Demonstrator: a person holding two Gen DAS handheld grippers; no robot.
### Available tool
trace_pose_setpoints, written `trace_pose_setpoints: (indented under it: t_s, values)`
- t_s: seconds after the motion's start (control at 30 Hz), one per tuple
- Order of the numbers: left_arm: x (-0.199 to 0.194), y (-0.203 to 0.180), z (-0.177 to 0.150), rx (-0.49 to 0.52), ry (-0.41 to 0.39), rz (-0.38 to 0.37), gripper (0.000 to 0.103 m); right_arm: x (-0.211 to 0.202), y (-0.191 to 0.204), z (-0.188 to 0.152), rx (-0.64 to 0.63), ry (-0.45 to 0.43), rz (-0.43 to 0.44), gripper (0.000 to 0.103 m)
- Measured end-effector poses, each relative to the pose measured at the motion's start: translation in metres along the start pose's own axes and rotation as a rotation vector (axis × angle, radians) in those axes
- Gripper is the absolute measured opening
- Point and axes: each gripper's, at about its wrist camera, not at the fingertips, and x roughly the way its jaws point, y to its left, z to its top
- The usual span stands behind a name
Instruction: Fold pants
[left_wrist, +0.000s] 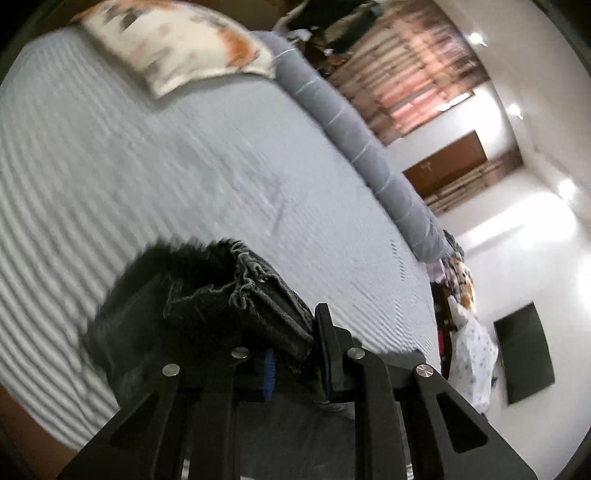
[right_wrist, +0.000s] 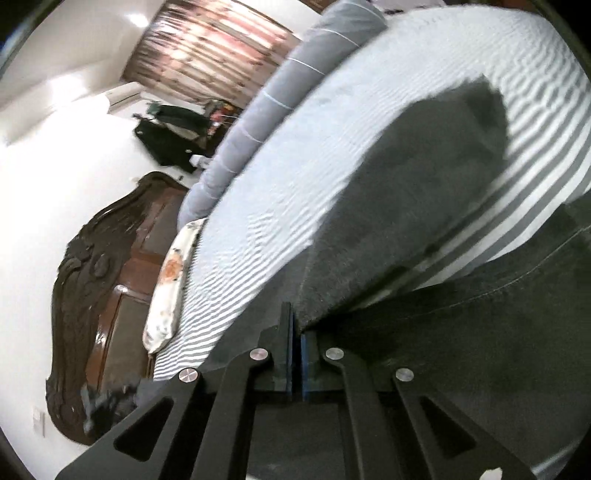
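The pants (left_wrist: 207, 306) are dark grey denim with frayed hems, bunched over the striped bed. My left gripper (left_wrist: 295, 354) is shut on the layered hem ends of the pants, which fill the gap between its blue-padded fingers. In the right wrist view the pants (right_wrist: 413, 192) stretch away over the bed as a dark flat panel. My right gripper (right_wrist: 297, 332) is shut on an edge of the pants, its blue pads nearly together with the cloth pinched at the tips. Both views are tilted and blurred.
The bed (left_wrist: 155, 170) has a grey-and-white striped cover. A floral pillow (left_wrist: 177, 40) lies at its head, next to a long grey bolster (left_wrist: 354, 136). A dark wooden headboard (right_wrist: 103, 273) stands by the white wall. Clothes are piled beside the bed (left_wrist: 469, 332).
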Motion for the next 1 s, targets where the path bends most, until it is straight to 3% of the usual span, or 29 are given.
trace_pose_setpoints:
  t_s: [0.2, 0.47, 0.63, 0.73, 0.9, 1.0]
  values:
    - [0.008, 0.002, 0.028, 0.106, 0.063, 0.010, 0.019, -0.024, 0.015, -0.037, -0.008, 0.032, 0.026, 0.004]
    - [0.011, 0.074, -0.021, 0.079, 0.160, 0.074, 0.019, 0.000, -0.044, -0.105, 0.086, 0.212, -0.095, 0.004]
    - [0.017, 0.121, -0.052, -0.016, 0.213, 0.160, 0.019, 0.013, -0.050, -0.112, 0.069, 0.244, -0.139, 0.004]
    - [0.017, 0.127, -0.054, -0.051, 0.190, 0.136, 0.019, 0.013, -0.048, -0.113, 0.054, 0.244, -0.151, 0.004]
    - [0.006, 0.107, -0.050, 0.006, 0.150, 0.158, 0.019, 0.016, -0.038, -0.115, 0.029, 0.230, -0.159, 0.004]
    - [0.015, 0.116, -0.054, 0.007, 0.185, 0.213, 0.019, 0.024, -0.045, -0.122, 0.029, 0.251, -0.187, 0.004]
